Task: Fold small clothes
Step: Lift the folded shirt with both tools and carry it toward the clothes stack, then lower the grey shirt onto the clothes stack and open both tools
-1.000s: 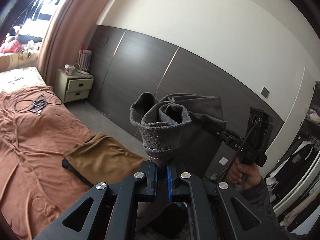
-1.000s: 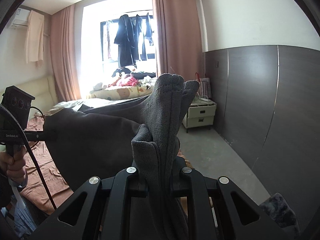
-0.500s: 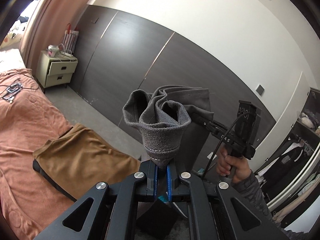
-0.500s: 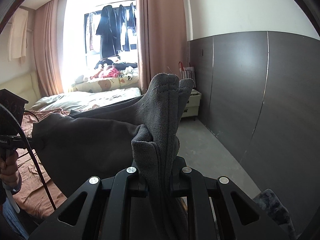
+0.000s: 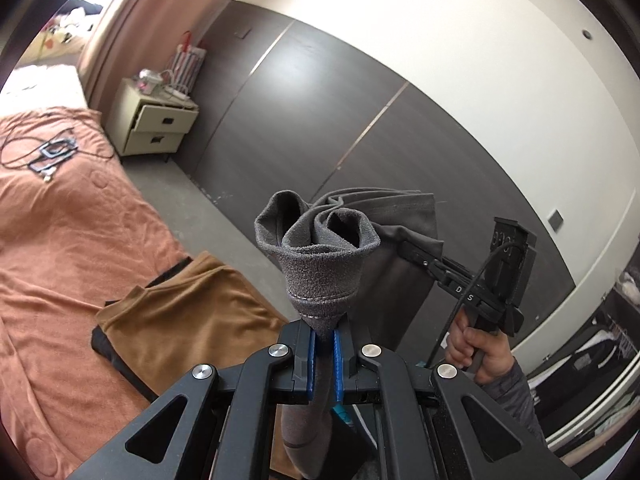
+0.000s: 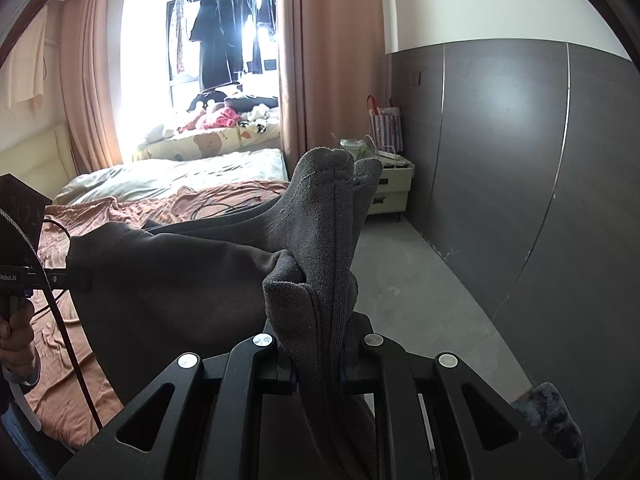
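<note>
Bedroom setting: orange bedspread fills the left of the left wrist view, dark panelled wall across the middle, cream nightstand at upper left.

Changes against a second ago, left wrist view: the nightstand sits higher and larger in frame, and the folded tan garment on the bedspread has shifted toward lower centre. The cable tangle stays at the left edge. In the right wrist view the window and curtain have slid right, and the bright bedding now shows at centre left.

Grey garment: soft, fleecy, dark grey, held up in the air between the two grippers, clear of the bed. The left gripper is clamped narrow on a bunched hem with visible stitching; cloth flares above the blue pads into rolled folds. The right gripper is likewise pinched on a thick gathered edge that stands upright at frame centre. Between them the fabric spreads as a wide, slack sheet toward the left of the right wrist view. A person's hand grips the right gripper's handle at lower right of the left wrist view.
</note>
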The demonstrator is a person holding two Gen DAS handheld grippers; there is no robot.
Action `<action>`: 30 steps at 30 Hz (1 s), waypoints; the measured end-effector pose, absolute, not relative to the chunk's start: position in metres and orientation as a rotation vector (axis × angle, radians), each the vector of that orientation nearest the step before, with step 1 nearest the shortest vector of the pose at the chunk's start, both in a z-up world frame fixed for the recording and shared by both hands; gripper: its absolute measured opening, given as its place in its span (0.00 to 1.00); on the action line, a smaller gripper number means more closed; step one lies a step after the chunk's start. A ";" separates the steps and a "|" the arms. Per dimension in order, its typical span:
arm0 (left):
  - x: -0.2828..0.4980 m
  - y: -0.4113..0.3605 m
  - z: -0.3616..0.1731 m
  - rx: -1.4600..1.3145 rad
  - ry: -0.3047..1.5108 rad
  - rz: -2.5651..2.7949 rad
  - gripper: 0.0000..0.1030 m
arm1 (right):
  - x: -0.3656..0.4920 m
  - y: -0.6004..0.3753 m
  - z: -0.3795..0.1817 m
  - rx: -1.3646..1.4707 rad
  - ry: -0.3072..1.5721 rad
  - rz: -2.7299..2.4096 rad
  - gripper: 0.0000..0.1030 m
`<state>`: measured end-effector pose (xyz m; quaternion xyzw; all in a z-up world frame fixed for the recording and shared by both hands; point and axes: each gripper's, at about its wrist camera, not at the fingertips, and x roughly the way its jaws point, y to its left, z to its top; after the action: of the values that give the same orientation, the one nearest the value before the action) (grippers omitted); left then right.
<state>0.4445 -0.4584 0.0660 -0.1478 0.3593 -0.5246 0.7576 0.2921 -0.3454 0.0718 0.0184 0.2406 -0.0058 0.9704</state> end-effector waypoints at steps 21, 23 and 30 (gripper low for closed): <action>0.572 -0.447 -0.069 -0.414 0.969 -0.888 0.06 | 0.437 -0.283 0.018 0.017 0.711 0.051 0.10; 0.579 -0.447 -0.081 -0.400 0.990 -0.850 0.06 | 0.446 -0.288 0.009 0.032 0.752 0.029 0.11; 0.595 -0.454 -0.121 -0.312 1.137 -0.732 0.21 | 0.466 -0.309 0.040 0.023 0.792 -0.147 0.71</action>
<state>0.5948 -0.4544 -0.1212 -0.1438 0.5240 -0.3372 0.7688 0.4656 -0.3085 0.0399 0.0111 0.3853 -0.0714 0.9200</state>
